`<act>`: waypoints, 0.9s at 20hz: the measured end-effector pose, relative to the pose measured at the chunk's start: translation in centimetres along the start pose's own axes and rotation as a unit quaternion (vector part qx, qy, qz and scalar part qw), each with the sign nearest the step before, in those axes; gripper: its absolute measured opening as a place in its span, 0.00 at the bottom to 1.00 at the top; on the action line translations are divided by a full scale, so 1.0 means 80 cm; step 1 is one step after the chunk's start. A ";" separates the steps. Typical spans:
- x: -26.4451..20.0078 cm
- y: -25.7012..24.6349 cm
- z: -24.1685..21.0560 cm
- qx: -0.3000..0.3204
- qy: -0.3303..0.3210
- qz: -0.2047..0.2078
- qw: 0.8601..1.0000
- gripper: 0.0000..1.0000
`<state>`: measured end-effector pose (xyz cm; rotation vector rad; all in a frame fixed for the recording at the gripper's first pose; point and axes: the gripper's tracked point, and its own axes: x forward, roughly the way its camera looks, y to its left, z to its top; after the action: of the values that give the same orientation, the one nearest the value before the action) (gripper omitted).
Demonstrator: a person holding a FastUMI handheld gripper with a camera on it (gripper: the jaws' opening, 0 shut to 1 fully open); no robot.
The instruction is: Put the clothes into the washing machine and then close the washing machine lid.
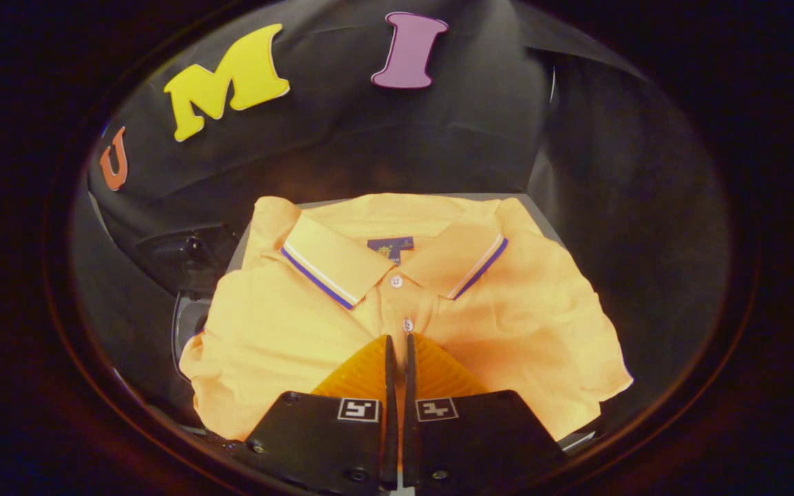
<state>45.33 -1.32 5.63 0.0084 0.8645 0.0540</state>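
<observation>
A folded orange polo shirt (287, 331) with a blue-and-white striped collar lies flat on a grey surface (542, 215). My gripper (398, 339) hovers over the shirt's lower front. Its fingertips point at the button placket, just short of the lower button (407, 324). The two fingers stand together with only a thin slit between them. The cloth under them looks flat and undisturbed, and no fold of it shows pinched between them.
A dark piece of equipment (187, 258) sits to the left of the shirt, with a dark rounded rim (187, 331) below it. Black cloth walls close in behind and to the right.
</observation>
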 end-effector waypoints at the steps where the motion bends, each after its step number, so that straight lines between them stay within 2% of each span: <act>1: -0.001 0.000 0.001 0.010 0.002 0.003 1.000 0.06; 4: -0.003 0.000 0.003 0.021 0.015 0.003 1.000 0.06; 9: -0.025 0.004 0.016 0.020 -0.004 -0.010 1.000 0.06; 18: -0.080 0.033 0.061 0.019 -0.043 0.025 0.999 0.05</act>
<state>44.78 1.10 13.70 0.0676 0.7787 0.0840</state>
